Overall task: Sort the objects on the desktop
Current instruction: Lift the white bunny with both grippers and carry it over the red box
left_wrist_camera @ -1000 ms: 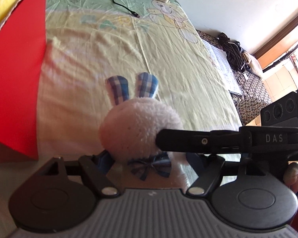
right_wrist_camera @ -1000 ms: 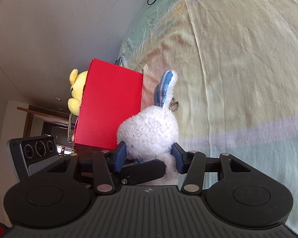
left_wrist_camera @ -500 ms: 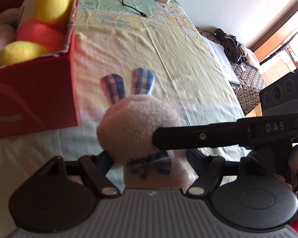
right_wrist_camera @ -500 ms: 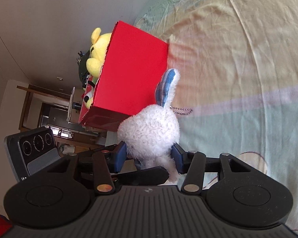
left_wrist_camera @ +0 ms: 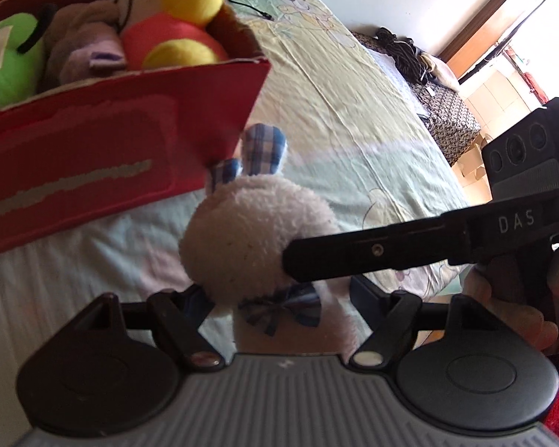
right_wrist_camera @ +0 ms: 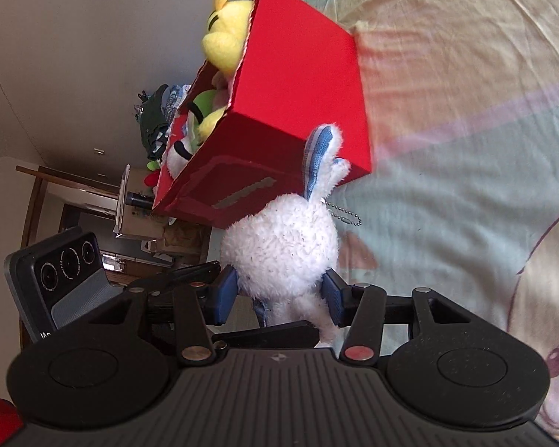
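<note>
Right wrist: both claws clamp bunny (right_wrist_camera: 279,246), ears toward red box (right_wrist_camera: 298,85).

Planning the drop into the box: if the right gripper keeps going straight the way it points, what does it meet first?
Probably the red box: its outer side wall lies just past the bunny held in the right gripper, below the open top. Depth is uncertain.
</note>
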Available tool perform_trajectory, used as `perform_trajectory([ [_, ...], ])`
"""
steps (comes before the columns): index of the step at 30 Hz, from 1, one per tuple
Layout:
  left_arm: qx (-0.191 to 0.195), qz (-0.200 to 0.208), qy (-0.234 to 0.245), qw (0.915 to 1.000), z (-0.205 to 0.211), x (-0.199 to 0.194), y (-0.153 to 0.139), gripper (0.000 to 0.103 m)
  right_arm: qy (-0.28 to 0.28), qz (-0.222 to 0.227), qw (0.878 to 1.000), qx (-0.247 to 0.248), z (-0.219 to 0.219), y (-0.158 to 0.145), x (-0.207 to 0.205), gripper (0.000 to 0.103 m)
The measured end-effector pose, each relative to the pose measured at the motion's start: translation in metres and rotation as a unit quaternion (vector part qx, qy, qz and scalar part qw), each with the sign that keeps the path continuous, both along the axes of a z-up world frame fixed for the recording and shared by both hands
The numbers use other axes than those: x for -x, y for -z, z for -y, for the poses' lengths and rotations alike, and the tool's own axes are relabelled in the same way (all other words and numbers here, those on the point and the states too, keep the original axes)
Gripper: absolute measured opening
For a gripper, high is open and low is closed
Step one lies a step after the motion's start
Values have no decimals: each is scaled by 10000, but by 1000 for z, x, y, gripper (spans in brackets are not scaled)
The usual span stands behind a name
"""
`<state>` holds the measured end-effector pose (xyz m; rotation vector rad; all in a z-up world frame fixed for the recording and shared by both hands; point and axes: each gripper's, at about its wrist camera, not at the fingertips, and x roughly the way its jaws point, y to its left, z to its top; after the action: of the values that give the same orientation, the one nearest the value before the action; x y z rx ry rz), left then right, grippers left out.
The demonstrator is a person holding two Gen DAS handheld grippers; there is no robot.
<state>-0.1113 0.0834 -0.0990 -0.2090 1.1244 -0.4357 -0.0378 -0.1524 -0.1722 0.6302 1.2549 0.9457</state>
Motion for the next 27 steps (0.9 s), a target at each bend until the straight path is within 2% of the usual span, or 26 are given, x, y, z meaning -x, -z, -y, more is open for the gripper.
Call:
perform_trajectory([
  [8,-32,42,-166,9998,-57,29,-4,78,-318,109,9994,-24,-62,-4,21,52],
  [17,-92,164,-659,9977,-116,62,-19,78,-916,309,9952,-157,-128,-18,35,52],
  [27,-143,578,-1428,9880,-177,103,-54,80,-1549,659,9837,-625,-184,-39,46,52],
])
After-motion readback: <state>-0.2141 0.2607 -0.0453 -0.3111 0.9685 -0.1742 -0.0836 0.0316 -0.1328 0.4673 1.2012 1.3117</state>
